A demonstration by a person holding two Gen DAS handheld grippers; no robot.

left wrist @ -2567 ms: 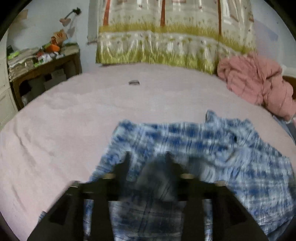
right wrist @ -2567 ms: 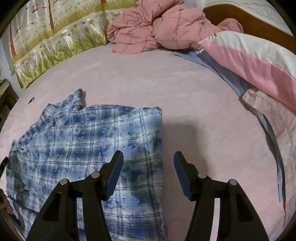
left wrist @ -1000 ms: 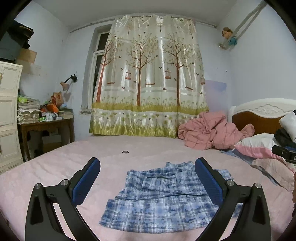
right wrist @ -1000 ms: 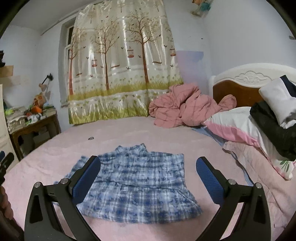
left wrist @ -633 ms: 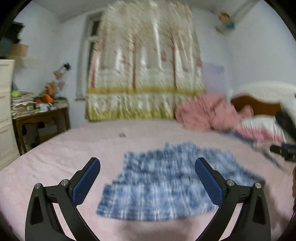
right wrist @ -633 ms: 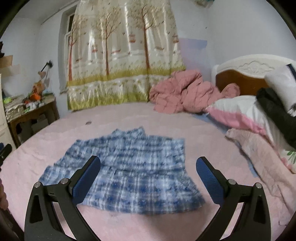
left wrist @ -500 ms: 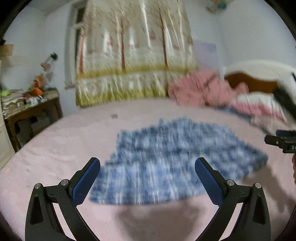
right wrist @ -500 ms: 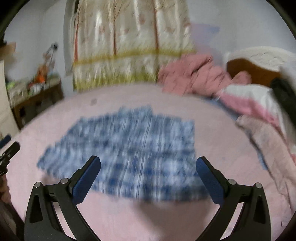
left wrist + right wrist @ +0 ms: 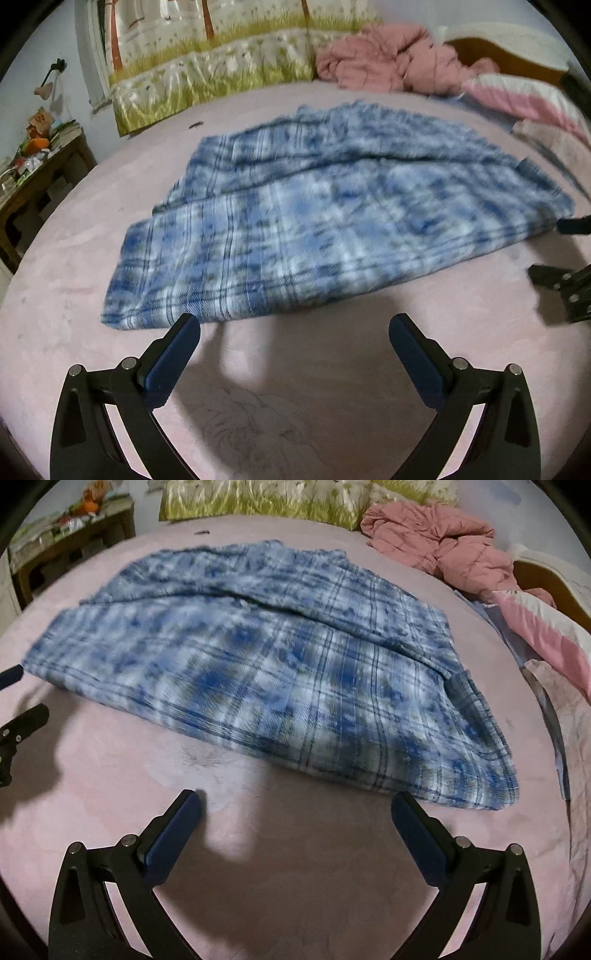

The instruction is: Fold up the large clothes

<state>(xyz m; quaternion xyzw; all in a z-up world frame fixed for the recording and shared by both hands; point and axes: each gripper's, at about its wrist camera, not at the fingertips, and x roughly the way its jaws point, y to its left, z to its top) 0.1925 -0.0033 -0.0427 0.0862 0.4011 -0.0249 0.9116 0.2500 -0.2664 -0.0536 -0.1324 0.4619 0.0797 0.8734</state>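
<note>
A blue and white plaid shirt (image 9: 332,221) lies partly folded on the pink bed sheet (image 9: 314,387); it also shows in the right wrist view (image 9: 277,672). My left gripper (image 9: 294,347) is open and empty, just short of the shirt's near hem at its left corner. My right gripper (image 9: 295,823) is open and empty, just short of the hem near its right corner. Each gripper shows at the edge of the other's view: the right one (image 9: 565,273), the left one (image 9: 14,716).
A crumpled pink quilt (image 9: 391,62) lies at the far side of the bed, next to a pink and white pillow (image 9: 546,627) and the wooden headboard (image 9: 517,59). A cluttered wooden table (image 9: 33,170) stands at the left. A patterned curtain (image 9: 221,55) hangs behind.
Both grippers have tilted down from a level look across the room and come low toward the shirt's near hem. The shirt lies where it was.
</note>
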